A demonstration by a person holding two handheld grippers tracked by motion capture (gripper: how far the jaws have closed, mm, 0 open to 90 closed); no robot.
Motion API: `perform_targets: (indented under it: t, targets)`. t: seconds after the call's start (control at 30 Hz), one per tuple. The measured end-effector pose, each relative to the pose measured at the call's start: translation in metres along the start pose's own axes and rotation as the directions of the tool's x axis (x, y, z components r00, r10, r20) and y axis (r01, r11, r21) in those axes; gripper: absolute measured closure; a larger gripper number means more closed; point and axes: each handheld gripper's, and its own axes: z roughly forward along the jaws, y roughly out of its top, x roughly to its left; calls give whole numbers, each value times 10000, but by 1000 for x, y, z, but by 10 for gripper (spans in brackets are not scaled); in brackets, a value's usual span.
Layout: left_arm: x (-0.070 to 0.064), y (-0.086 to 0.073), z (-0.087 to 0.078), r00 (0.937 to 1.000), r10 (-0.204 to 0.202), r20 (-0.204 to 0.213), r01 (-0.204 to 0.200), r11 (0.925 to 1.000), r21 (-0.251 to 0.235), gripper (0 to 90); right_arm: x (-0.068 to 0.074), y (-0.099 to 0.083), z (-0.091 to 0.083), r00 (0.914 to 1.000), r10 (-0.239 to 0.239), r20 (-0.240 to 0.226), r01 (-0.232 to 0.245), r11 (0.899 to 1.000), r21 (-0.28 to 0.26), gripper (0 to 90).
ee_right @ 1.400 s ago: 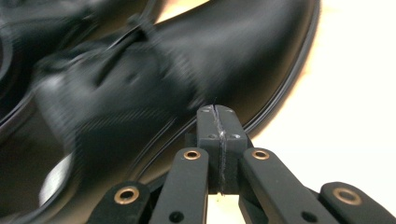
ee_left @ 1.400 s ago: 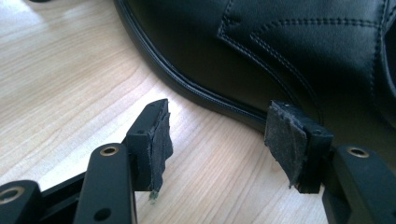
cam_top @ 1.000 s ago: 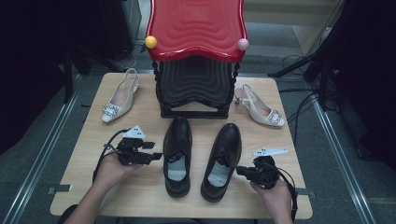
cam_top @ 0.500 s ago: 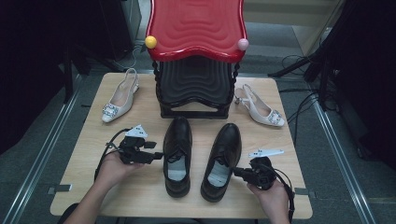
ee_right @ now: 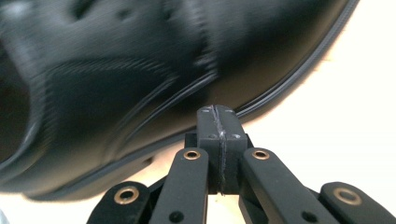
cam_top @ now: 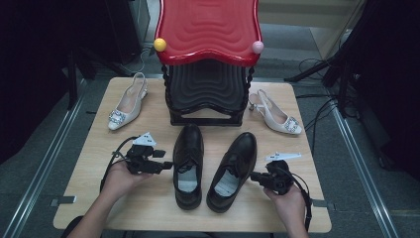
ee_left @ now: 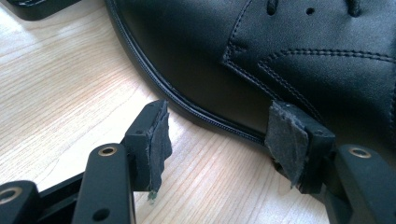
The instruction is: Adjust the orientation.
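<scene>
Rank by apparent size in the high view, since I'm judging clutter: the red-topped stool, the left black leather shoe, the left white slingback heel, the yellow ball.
1. Red-topped stool, though it sits nearer the camera
2. Left black leather shoe
3. Left white slingback heel
4. Yellow ball

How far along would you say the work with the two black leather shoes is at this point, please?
Nothing looks finished: both shoes lie on the wooden table before the red-topped black stand. In hand: the left gripper, open, closes in on the left black leather shoe; the right gripper, shut and empty, nears the right black leather shoe. Gripping and moving them remain.
</scene>
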Motion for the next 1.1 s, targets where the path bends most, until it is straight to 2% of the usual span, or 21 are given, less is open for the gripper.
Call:
perform_targets:
  t: [0.1, 0.17, 0.3, 0.43, 0.87, 1.1]
  targets:
    - [0, 0, 0, 10000, 11, -26, -11, 10000, 4, 397, -3, 3, 7, 9999, 143, -73, -142, 9999, 88, 900]
    - [0, 0, 0, 10000, -6, -24, 6, 10000, 7, 396, 0, 4, 7, 9998, 145, 105, -146, 9998, 106, 900]
    - [-2, 0, 0, 10000, 5, -68, -5, 10000, 35, 397, 3, 6, 11, 9995, 278, 169, -278, 9996, 25, 900]
    - [-3, -2, -2, 9999, 46, -89, -46, 10000, 43, 396, 7, 10, 17, 9998, 171, 67, -170, 9998, -61, 900]
    - [-5, -8, -3, 9998, -164, -128, 165, 9998, 101, 398, 14, 23, 30, 9997, -100, -214, 101, 9999, 63, 900]
    - [-4, -11, -4, 9994, -357, 44, 357, 9993, 147, 398, 17, 30, 36, 9993, -311, -209, 313, 9995, 86, 900]
